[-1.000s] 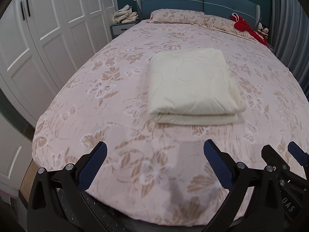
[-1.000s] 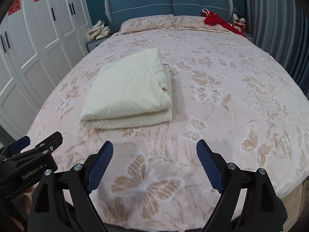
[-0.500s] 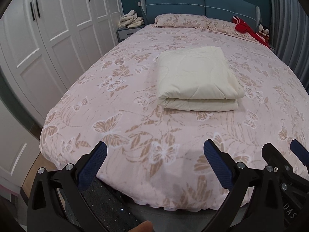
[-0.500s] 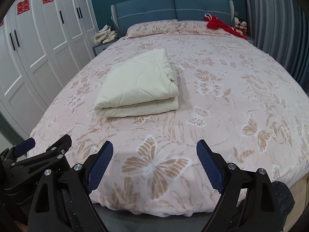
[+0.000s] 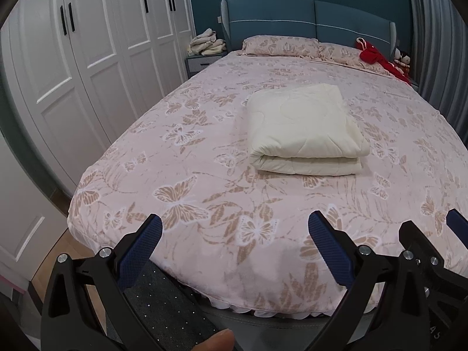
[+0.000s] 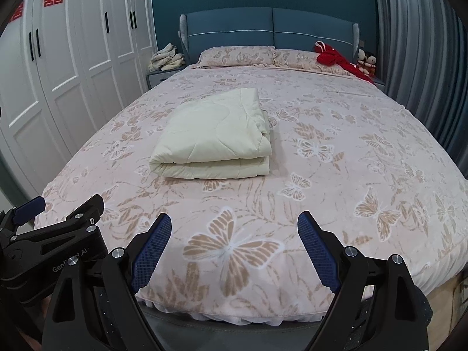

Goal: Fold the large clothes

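Observation:
A cream quilted blanket (image 5: 301, 125) lies folded into a thick rectangle near the middle of the bed (image 5: 204, 175); it also shows in the right wrist view (image 6: 216, 134). My left gripper (image 5: 234, 248) is open and empty, held over the foot edge of the bed, well short of the blanket. My right gripper (image 6: 234, 245) is open and empty, also at the foot edge. The right gripper shows at the right edge of the left wrist view (image 5: 430, 251); the left gripper shows at the left of the right wrist view (image 6: 52, 234).
White wardrobe doors (image 5: 87, 58) line the left side. A blue headboard (image 5: 307, 23), pillows (image 5: 278, 46), a red garment (image 5: 377, 58) and a nightstand with a cloth pile (image 5: 204, 46) stand at the far end. Grey curtains (image 6: 424, 58) hang on the right.
Both grippers have drawn back and up from the bed, so the blanket looks farther away and the bed's foot edge and floor have come into view. The blanket has not moved.

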The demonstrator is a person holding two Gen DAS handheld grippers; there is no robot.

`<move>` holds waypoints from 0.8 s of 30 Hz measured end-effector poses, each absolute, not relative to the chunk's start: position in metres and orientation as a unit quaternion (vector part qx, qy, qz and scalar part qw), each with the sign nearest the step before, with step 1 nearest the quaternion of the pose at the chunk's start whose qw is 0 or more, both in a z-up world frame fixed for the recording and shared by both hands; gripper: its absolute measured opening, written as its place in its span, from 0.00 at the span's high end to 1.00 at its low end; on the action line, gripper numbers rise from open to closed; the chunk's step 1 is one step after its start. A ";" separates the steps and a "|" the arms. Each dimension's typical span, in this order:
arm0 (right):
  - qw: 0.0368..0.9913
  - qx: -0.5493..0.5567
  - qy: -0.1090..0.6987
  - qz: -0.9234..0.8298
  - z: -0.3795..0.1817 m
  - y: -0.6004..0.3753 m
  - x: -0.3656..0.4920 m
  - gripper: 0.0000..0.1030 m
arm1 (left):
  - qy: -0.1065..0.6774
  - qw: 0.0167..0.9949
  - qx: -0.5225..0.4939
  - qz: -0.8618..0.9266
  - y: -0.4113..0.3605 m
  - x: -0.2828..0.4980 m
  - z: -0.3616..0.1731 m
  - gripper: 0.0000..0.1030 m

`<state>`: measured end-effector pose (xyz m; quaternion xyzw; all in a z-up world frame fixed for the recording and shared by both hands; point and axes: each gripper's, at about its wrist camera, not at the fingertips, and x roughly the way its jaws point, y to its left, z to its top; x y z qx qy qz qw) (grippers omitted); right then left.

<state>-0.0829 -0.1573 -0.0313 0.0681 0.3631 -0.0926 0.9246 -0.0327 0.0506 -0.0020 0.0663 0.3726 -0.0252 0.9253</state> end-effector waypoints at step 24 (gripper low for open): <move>0.923 0.069 0.365 -0.097 -0.035 -0.155 -0.084 0.16 | 0.353 0.932 0.079 -0.025 0.047 -0.036 -0.003 0.10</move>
